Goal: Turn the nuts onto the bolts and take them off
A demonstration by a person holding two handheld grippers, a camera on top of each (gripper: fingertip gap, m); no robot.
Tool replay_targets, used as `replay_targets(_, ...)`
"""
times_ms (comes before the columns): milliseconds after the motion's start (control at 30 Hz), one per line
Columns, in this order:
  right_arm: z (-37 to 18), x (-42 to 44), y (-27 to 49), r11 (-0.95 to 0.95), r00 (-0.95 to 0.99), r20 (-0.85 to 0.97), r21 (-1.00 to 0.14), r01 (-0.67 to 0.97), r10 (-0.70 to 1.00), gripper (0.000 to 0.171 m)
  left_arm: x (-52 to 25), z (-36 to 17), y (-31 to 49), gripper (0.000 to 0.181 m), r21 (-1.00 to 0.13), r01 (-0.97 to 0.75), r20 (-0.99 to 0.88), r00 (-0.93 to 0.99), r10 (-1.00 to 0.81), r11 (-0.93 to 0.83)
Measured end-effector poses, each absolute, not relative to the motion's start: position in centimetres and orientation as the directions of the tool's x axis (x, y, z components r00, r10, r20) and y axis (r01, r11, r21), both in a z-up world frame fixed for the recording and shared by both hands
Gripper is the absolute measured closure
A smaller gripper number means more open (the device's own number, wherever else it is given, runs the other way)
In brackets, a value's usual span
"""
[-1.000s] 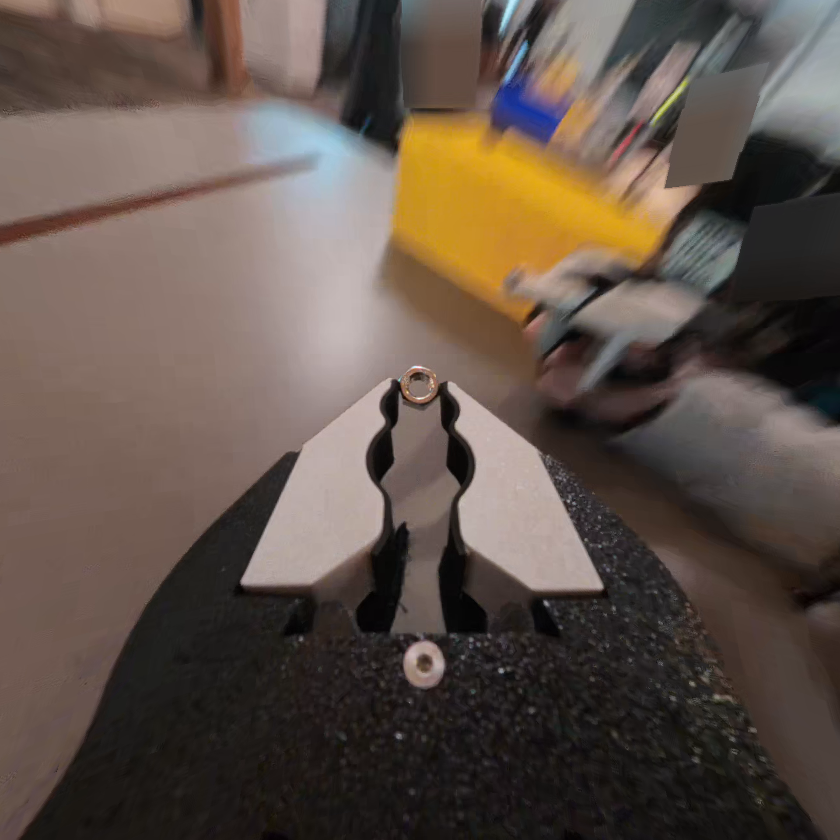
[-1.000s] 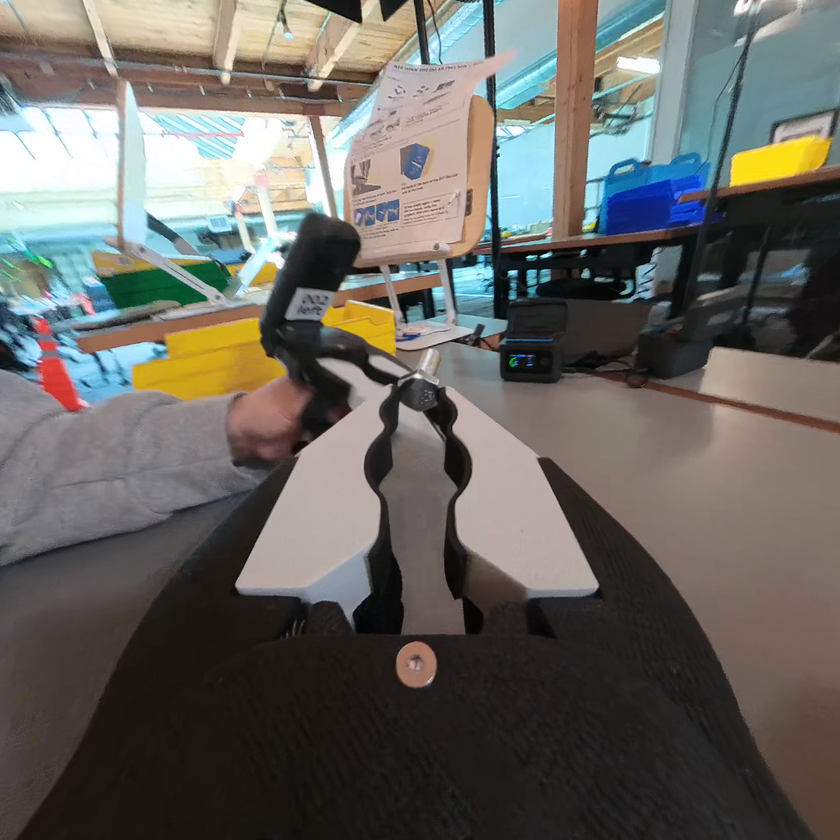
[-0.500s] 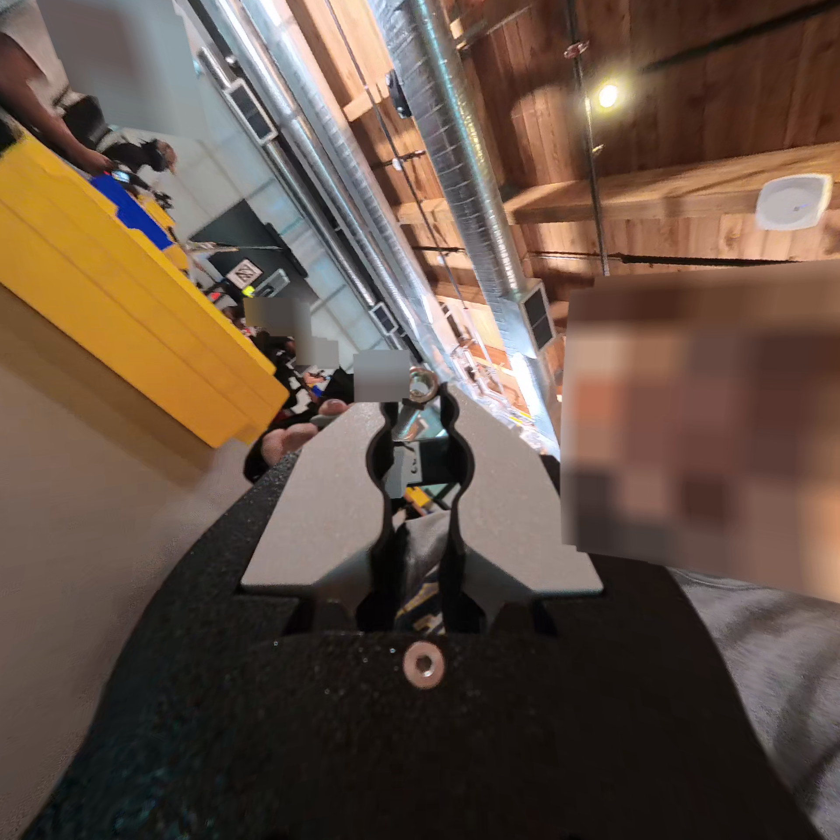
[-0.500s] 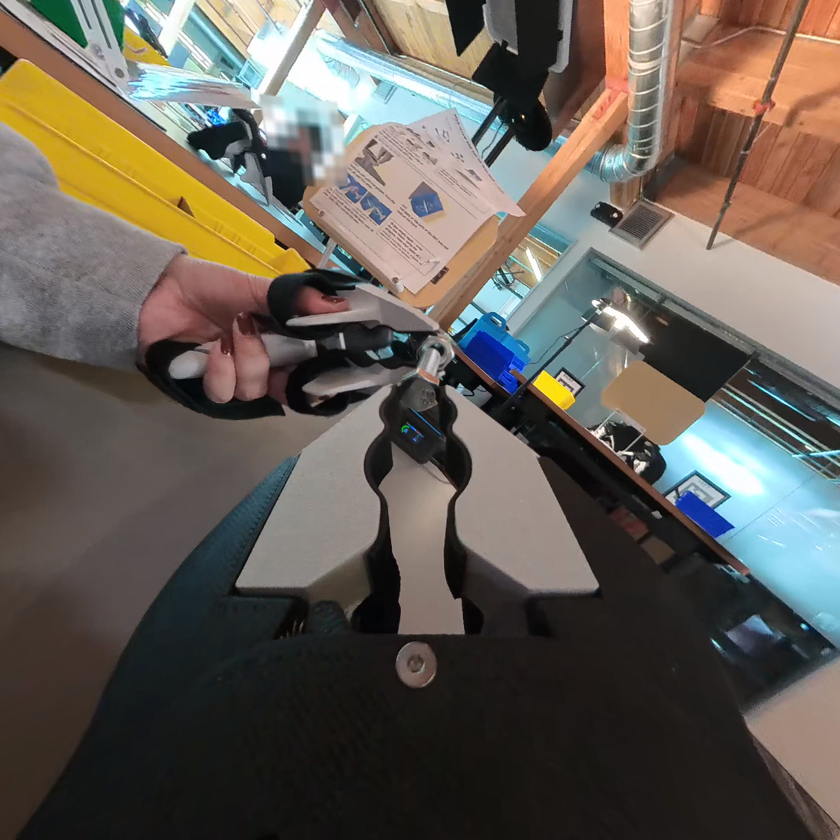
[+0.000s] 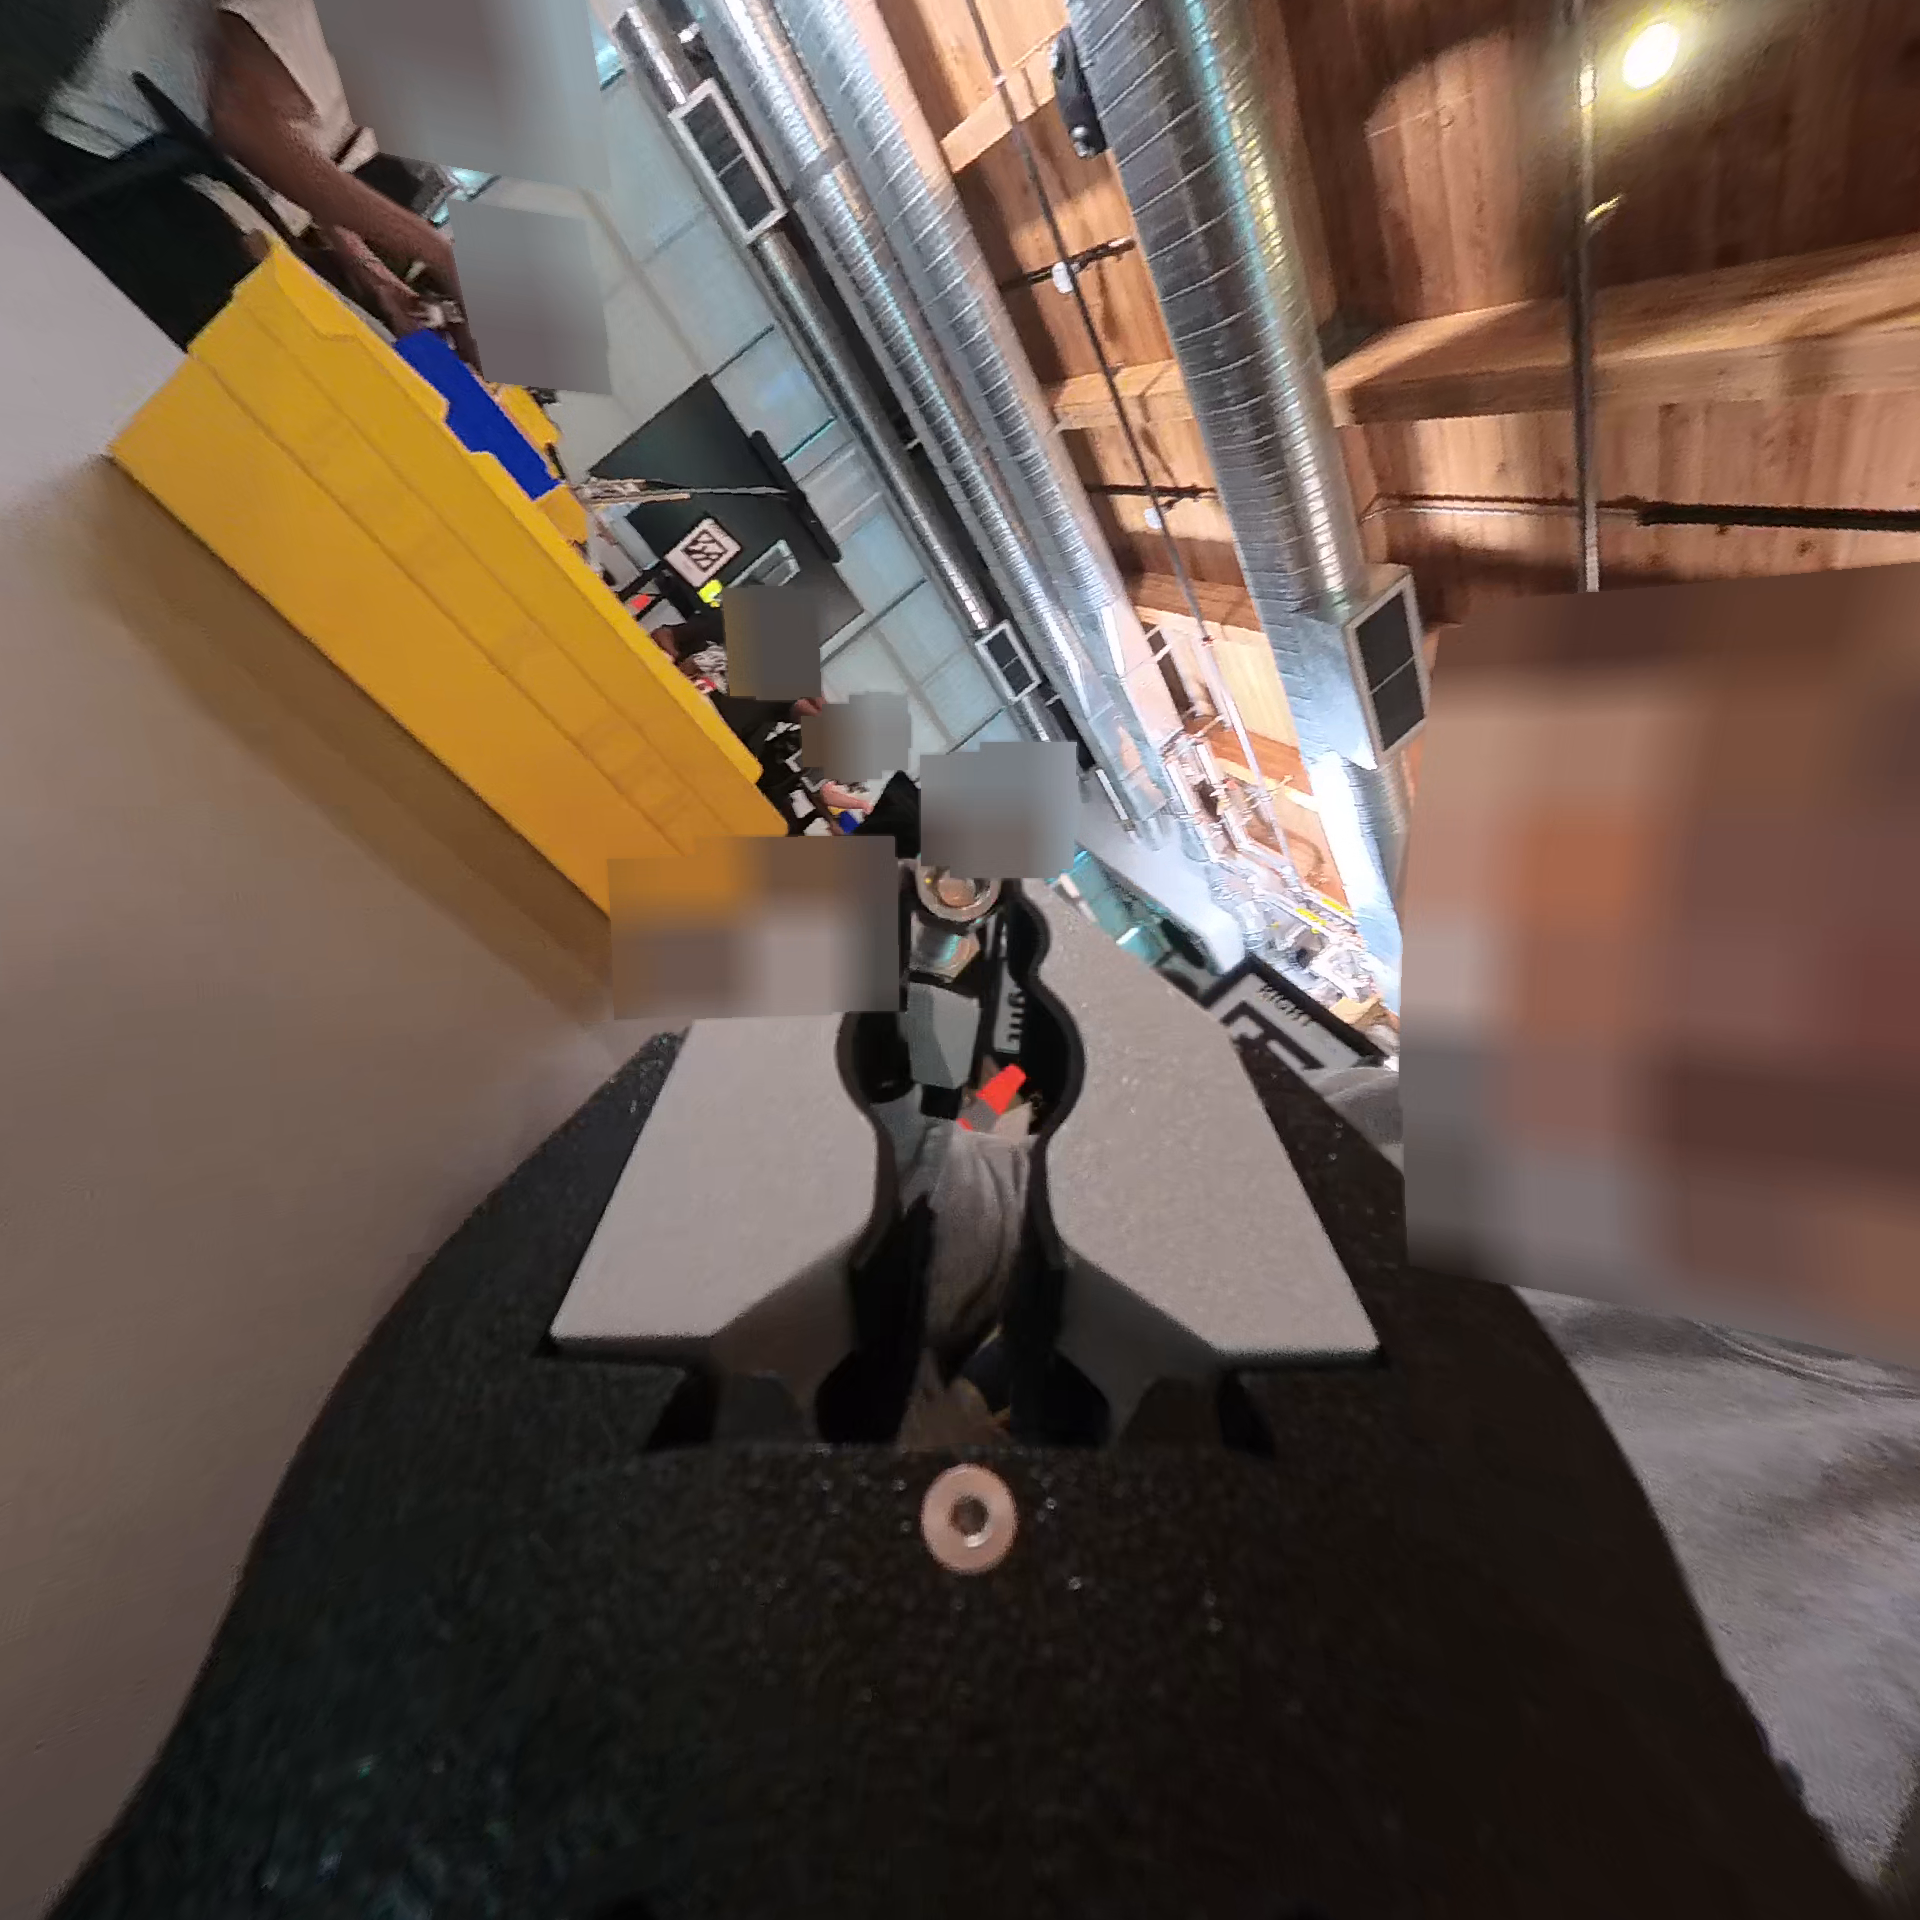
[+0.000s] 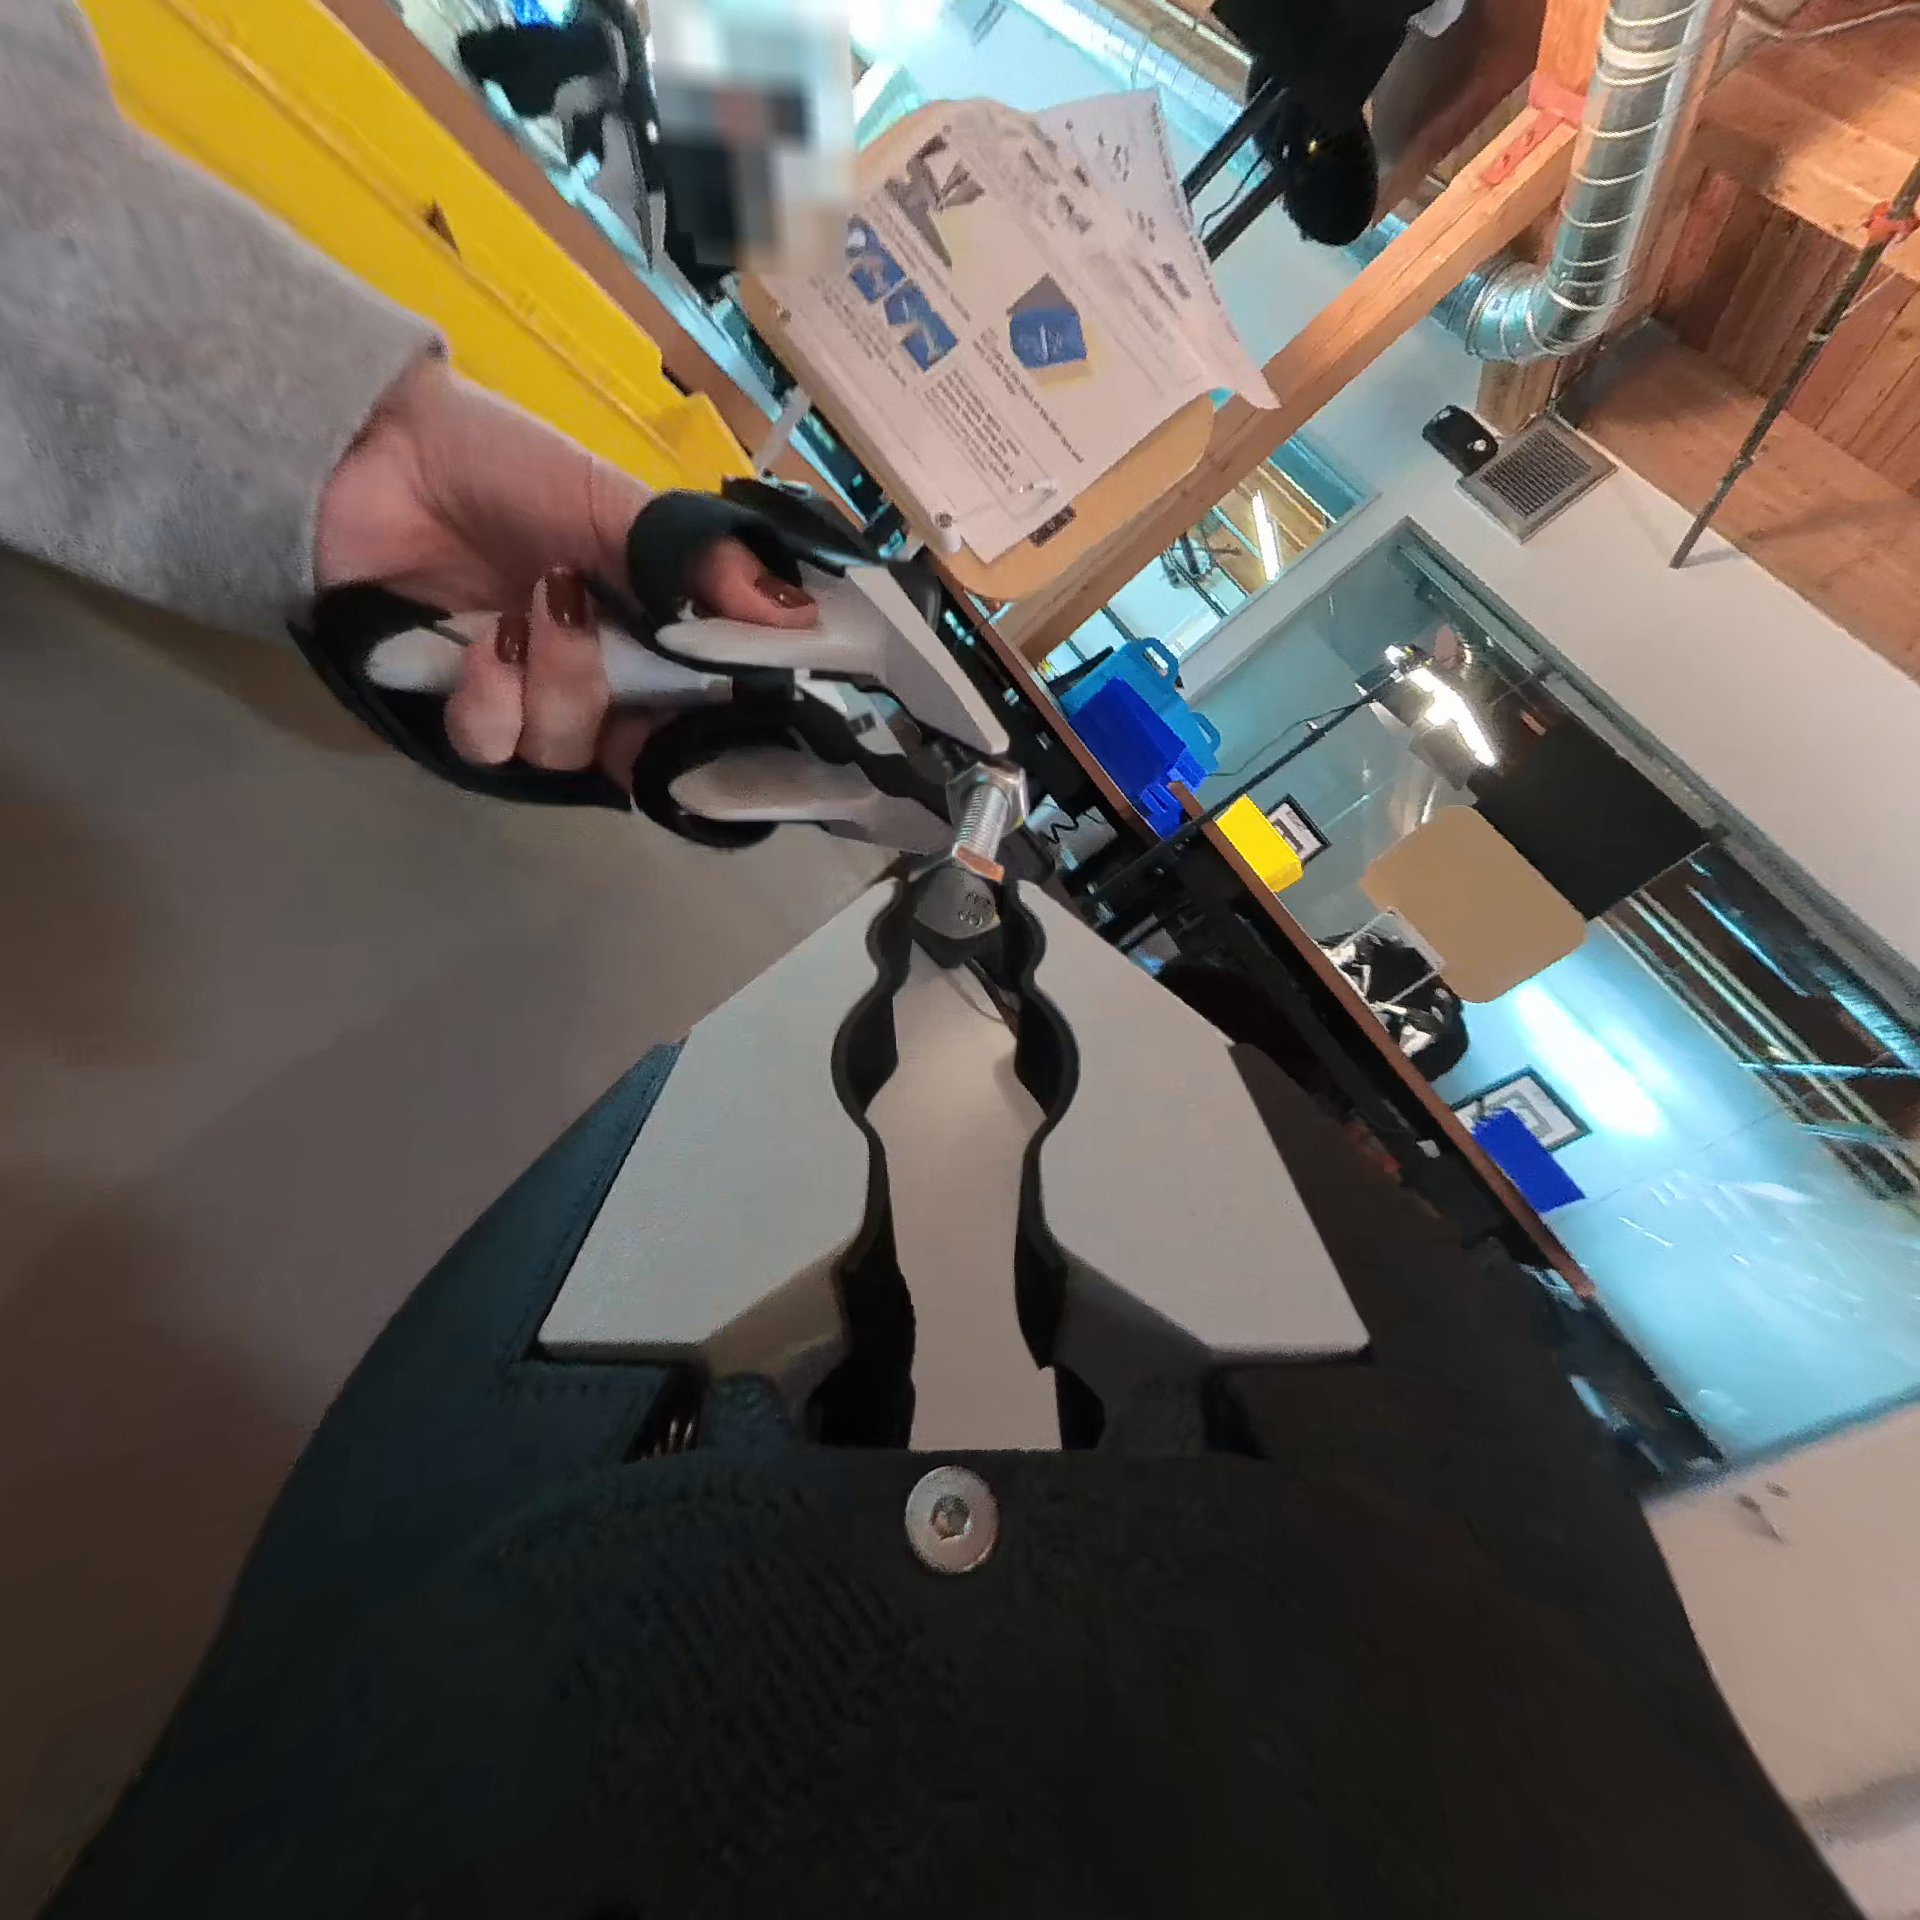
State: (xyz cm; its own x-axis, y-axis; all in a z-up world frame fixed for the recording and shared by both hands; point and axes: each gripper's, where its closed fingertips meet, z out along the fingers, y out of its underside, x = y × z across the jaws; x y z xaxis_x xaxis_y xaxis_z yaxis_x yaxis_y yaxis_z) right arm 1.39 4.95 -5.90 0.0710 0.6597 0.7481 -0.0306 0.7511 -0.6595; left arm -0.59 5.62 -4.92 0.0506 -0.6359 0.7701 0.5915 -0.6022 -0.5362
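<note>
My right gripper point(image 6: 961, 906) is shut on the hex head of a silver bolt point(image 6: 982, 831), whose threaded shaft points up and away from me. My left gripper point(image 5: 961, 896) is shut on a small silver nut point(image 5: 961, 891), which sits at the end of the bolt's thread point(image 5: 938, 948). In the right wrist view the left gripper point(image 6: 975, 777) comes in from the left in a person's hand point(image 6: 499, 582) and holds the nut point(image 6: 992, 777) on the bolt's tip. Both grippers are raised and tilted above the table. A grey finger point(image 5: 940, 1039) of the right gripper shows behind the bolt.
Yellow bins point(image 5: 416, 613) stand on the beige table point(image 5: 156, 935) at the left; they also show in the right wrist view point(image 6: 395, 239). A clipboard stand with printed sheets point(image 6: 1018, 312) is behind the grippers. Blue bins point(image 6: 1138, 727) sit on a farther bench.
Both grippers have lifted off the table level and rolled to a tilt. The left gripper has brought the nut onto the end of the bolt held by the right gripper.
</note>
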Motion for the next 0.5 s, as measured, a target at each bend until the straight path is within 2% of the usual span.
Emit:
replay_targets(33, -6.0, 1.4, 5.0, 0.760, 0.073, 0.758, -0.649, -0.018, 0.649, 0.155, -0.6, -5.2, 5.7, 0.167, -0.547, 0.587, 0.771, 0.077, -0.632, -0.597)
replay_targets(133, -6.4, 1.1, 4.9, 0.774, 0.076, 0.772, -0.633, -0.001, 0.631, 0.155, -0.9, -5.7, 5.9, 0.167, -0.577, 0.576, 0.766, 0.136, -0.629, -0.578)
replay_targets(200, -5.9, 1.1, 4.5, 0.701, 0.055, 0.699, -0.711, -0.055, 0.713, 0.155, -0.8, -6.1, 6.0, 0.167, -0.597, 0.558, 0.760, 0.165, -0.628, -0.576)
replay_targets(300, -4.9, 1.0, 3.6, 0.491, -0.021, 0.501, -0.855, -0.169, 0.865, 0.156, 1.4, -7.0, 5.6, 0.166, -0.663, 0.460, 0.725, 0.195, -0.661, -0.591)
replay_targets(400, -4.7, 1.0, 4.4, 0.439, -0.015, 0.448, -0.881, -0.179, 0.894, 0.155, 2.3, -7.6, 6.4, 0.166, -0.631, 0.472, 0.753, 0.180, -0.633, -0.616)
replay_targets(500, -5.3, 1.0, 6.1, 0.356, -0.009, 0.361, -0.924, -0.136, 0.933, 0.155, 1.4, -8.8, 7.2, 0.167, -0.631, 0.485, 0.764, 0.252, -0.594, -0.606)
